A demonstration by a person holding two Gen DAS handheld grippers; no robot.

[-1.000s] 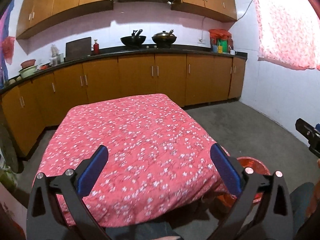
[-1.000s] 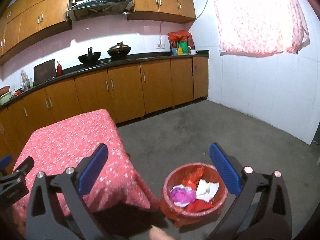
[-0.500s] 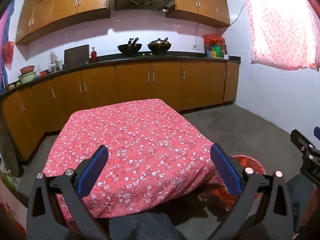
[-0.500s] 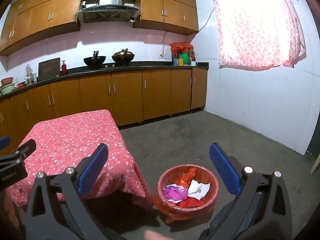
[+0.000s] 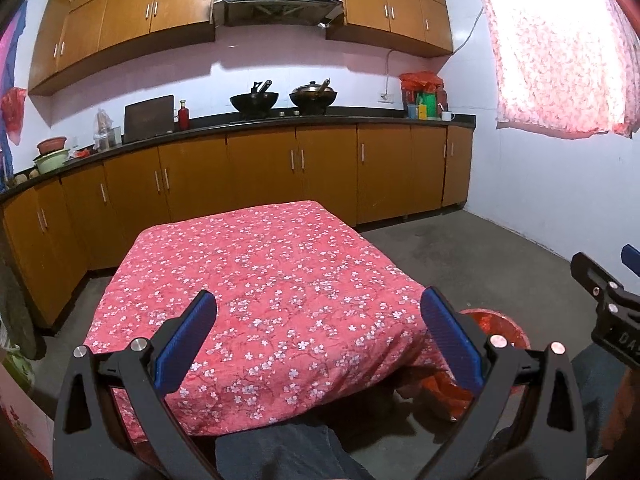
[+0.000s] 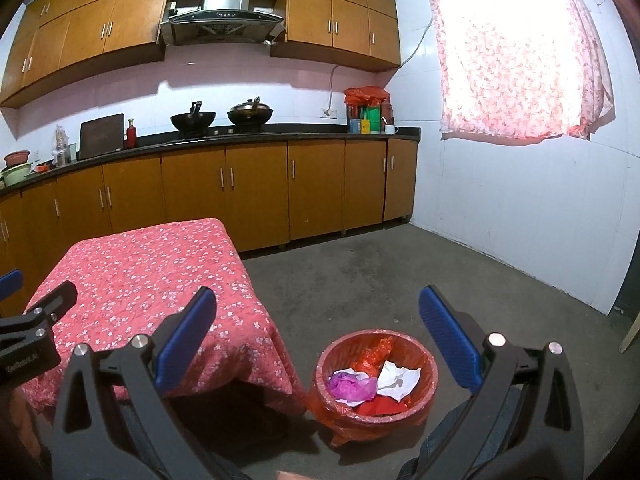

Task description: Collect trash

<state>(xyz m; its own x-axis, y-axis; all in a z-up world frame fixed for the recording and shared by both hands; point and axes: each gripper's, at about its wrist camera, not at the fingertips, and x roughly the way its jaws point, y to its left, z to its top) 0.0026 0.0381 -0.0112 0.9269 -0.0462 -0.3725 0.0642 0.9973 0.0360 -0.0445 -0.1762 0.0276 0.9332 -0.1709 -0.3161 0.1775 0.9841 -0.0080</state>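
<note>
- Left hand-held gripper (image 5: 318,334) is spread wide with nothing between its blue pads (image 5: 186,348), just hanging over the near edge of the surface (image 5: 256,280).
- Right hand-held gripper (image 6: 316,338) is the same deal: released, fingers far apart, empty. It's held above the floor (image 6: 360,272) on the right side of the surface, looking down at the bin (image 6: 424,354).
- The surface has a pink cloth with little white flowers draped over it, hanging down the sides. I can't see anything lying on top of it.
- The bin is a red basket lined with an orange-red bag, sitting on the concrete floor just beside the surface's right corner. From the left camera only its rim (image 5: 500,320) peeks out past the cloth.
- The trash is in the bin: a crumpled white paper (image 6: 398,376), a purple wad (image 6: 352,386) beside it on the left, and a red scrap (image 6: 380,406) toward the front. A bit more white shows under the purple one.
- Each gripper's tip pokes into the edge of the other camera's view, so they're side by side, well apart.
- Someone's jeans (image 5: 280,454) show at the bottom between the left gripper's arms.
- Background: wooden cabinets (image 6: 256,188), two woks (image 6: 194,120) on the stove, a hood (image 6: 224,8) above, a flowery curtain (image 6: 516,52) on the window.
</note>
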